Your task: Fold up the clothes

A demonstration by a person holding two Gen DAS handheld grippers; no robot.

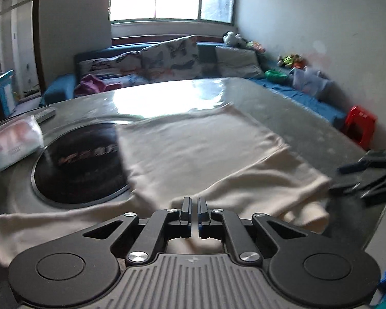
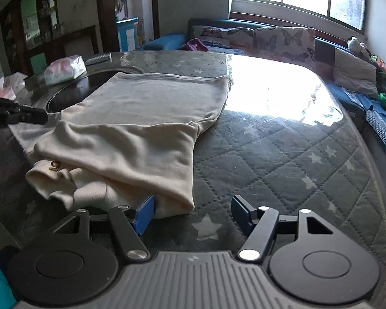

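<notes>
Black linkage grippers [image 2: 193, 213], blue pads [image 2: 143, 215] (silver pivot screws), ribbed grey bodies.

A tissue pack [image 2: 64, 69] and a remote control [image 2: 98, 58] lie on the table [image 2: 270, 154]; butterfly cushions [image 2: 283, 41] line the blue sofa [image 1: 308, 97].

The left gripper [image 1: 194, 211] sits low and level, its jaws drawn almost together with only a thin slit between them; whether they pinch anything cannot be told. The right gripper [image 2: 193, 212] is also low, its jaws spread wide, blue pads [image 2: 144, 215] facing inward.
</notes>
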